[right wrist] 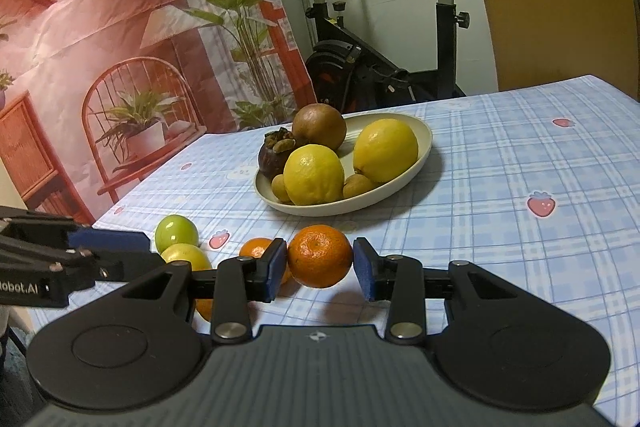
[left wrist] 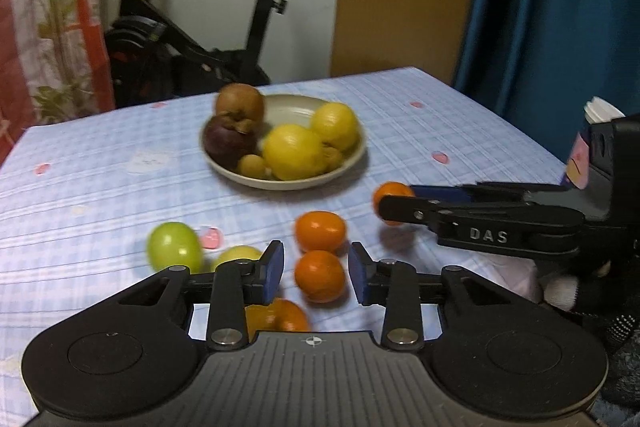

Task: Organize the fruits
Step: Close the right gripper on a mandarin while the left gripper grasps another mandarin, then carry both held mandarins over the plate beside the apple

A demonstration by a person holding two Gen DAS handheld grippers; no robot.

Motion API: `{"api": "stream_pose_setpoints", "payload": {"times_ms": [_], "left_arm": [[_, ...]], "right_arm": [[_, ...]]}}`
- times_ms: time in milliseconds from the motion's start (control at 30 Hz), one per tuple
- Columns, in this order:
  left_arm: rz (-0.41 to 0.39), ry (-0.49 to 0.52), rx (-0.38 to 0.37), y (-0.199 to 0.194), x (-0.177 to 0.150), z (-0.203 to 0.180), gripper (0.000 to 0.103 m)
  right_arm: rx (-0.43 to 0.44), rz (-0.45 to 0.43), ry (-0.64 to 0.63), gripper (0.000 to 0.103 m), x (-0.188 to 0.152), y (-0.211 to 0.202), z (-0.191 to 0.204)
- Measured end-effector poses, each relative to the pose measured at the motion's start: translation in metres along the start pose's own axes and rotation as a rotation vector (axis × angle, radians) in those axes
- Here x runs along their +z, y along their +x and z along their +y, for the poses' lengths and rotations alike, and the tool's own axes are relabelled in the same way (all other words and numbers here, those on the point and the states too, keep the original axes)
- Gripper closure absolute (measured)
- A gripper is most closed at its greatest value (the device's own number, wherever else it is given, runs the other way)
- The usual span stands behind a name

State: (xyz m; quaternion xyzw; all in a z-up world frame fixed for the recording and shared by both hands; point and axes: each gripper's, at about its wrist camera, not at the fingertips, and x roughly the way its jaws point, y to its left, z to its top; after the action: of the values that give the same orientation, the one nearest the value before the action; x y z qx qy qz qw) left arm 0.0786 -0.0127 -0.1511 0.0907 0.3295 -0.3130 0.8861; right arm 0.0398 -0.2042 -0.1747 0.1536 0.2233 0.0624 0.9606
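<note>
Clamping an orange between right gripper fingers, left gripper fingers apart around another orange

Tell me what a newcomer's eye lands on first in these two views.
First, the orange mandarin gripped between the right gripper fingers, lifted just above the checked tablecloth. Behind it, mid-table, sits the beige plate piled with two yellow lemons, a dark mangosteen and brownish fruits. Nearer the left gripper, whose fingers stand open around a loose mandarin, lie more mandarins and a green fruit.

Tangerine between right tool pads
</note>
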Motion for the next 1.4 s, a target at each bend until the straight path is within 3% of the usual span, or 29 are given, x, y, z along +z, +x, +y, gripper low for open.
{"api": "stream_pose_setpoints", "payload": {"times_ms": [433,800,1100,1400], "left_arm": [[0.117,0.002,0.012,0.04,0.001,0.001,0.066],[0.145,0.064,0.025,0.055,0.0,-0.011,0.064],[0.092,0.029,0.006,0.042,0.006,-0.005,0.064],[-0.013,-0.015,-0.009,0.027,0.035,0.001,0.064]], "right_arm": [[0.006,-0.002,0.021,0.064,0.002,-0.001,-0.003],[0.004,0.001,0.021,0.064,0.002,-0.001,-0.004],[0.004,0.001,0.022,0.064,0.002,0.0,-0.005],[0.005,-0.02,0.041,0.064,0.019,0.004,-0.006]]}}
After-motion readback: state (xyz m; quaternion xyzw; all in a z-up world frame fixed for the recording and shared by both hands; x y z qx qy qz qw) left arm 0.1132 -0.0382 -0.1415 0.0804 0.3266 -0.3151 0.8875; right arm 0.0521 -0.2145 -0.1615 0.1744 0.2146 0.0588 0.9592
